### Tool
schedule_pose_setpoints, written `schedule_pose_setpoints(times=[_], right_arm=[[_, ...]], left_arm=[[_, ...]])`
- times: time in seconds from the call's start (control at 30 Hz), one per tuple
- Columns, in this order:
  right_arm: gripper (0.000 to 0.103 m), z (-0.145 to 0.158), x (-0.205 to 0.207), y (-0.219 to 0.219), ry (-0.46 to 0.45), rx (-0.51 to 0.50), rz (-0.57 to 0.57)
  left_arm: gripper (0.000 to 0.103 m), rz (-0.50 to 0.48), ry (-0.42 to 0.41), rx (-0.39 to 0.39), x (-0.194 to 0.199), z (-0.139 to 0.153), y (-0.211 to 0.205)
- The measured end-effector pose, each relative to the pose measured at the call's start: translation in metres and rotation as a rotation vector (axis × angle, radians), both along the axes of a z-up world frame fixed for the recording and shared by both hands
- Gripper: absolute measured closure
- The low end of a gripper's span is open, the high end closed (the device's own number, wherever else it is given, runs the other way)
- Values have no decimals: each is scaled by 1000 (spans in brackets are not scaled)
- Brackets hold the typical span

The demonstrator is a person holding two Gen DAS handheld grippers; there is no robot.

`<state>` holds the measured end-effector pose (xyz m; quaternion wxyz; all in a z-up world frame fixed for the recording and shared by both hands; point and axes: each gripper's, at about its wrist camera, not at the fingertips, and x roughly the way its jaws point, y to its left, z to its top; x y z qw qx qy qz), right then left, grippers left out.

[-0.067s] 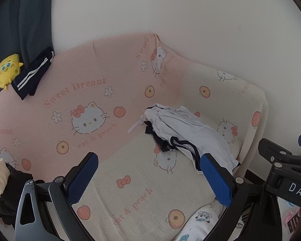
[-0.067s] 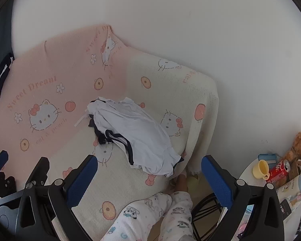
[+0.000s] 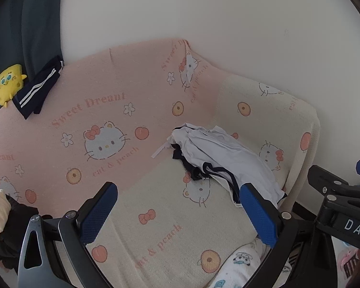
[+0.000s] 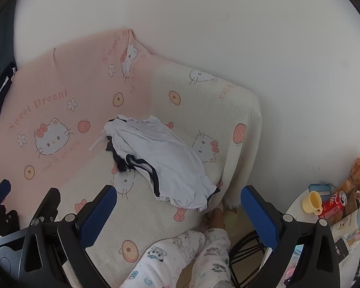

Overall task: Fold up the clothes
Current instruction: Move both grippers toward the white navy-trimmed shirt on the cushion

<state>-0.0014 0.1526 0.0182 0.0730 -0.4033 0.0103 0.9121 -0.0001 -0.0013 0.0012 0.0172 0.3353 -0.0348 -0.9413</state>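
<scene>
The garment (image 4: pixel 160 160), white with navy trim, lies crumpled in a heap on the sofa seat (image 4: pixel 136 213), against the armrest (image 4: pixel 216 110), at about 12 o'clock from both grippers. It is not folded as it lies. Judged thin, light and limp: it will sag and slide when lifted, so two holds are needed, well apart. The navy-banded hem (image 4: pixel 153 180), at the heap's 6 o'clock, offers the firmest edge; a white strap (image 4: pixel 97 145) trails at 9 o'clock.

Left gripper (image 3: pixel 180 213): fingers spread wide, nothing between them. Right gripper (image 4: pixel 180 213): the same, clear of the cloth.

At 10 o'clock, a navy striped piece (image 3: pixel 39 91) drapes over the backrest beside a yellow toy (image 3: pixel 8 82).
</scene>
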Motion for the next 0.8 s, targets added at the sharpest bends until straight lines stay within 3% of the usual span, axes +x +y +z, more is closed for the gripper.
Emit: schedule_pose_setpoints(times=[0.1,0.43,0.8], right_arm=[[0,-2,-2,0,-3,2,-1],[0,-18,-8,-1,-35,-24,9],[0,-59,-31,18,-131,-98,-5]], left_arm=[[0,-6,18,-34,3,1,6],[0,-20,-45,38,-11,-18,-5],[0,-40,-142,89,-37,-55,-1]])
